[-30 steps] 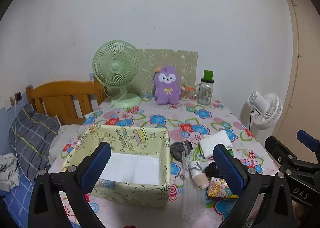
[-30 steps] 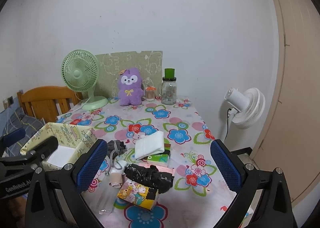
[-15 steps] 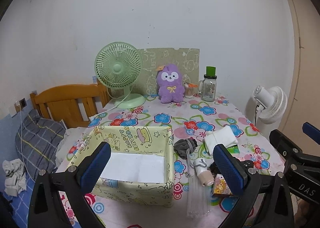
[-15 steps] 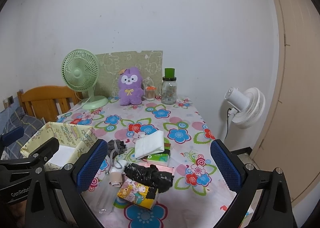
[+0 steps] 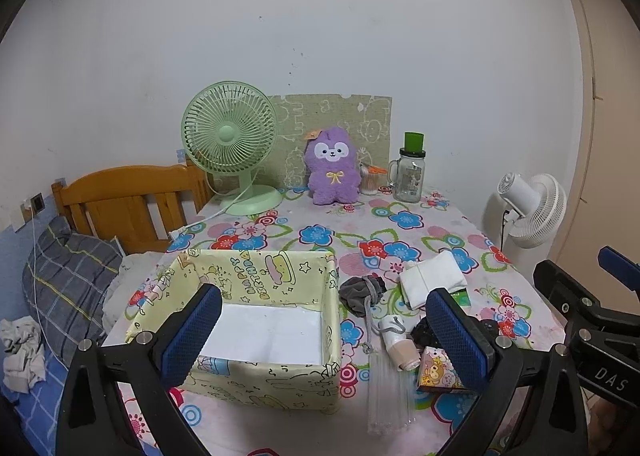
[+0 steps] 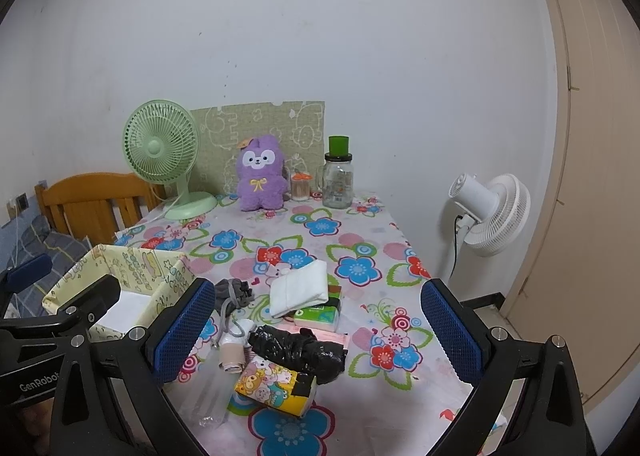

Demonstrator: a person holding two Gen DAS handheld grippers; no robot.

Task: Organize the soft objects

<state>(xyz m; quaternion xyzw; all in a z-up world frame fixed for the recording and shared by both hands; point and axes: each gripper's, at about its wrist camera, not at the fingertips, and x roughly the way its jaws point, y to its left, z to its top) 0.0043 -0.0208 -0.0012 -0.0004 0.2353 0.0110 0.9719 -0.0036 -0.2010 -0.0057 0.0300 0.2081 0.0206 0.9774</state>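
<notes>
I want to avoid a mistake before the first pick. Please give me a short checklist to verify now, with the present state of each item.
1. Left gripper open and holding nothing: ok.
2. Right gripper open and holding nothing: ok.
3. Yellow box open on top, with only a white bottom showing inside: ok.
4. Soft things within view beside the box: the gray pouch and the folded white cloth lie uncovered: ok.
5. Cloth free to lift alone: it rests partly on the green tissue pack; not ok.
6. Black bag free of the cartoon box: they touch; cannot tell whether it is stuck.
</notes>
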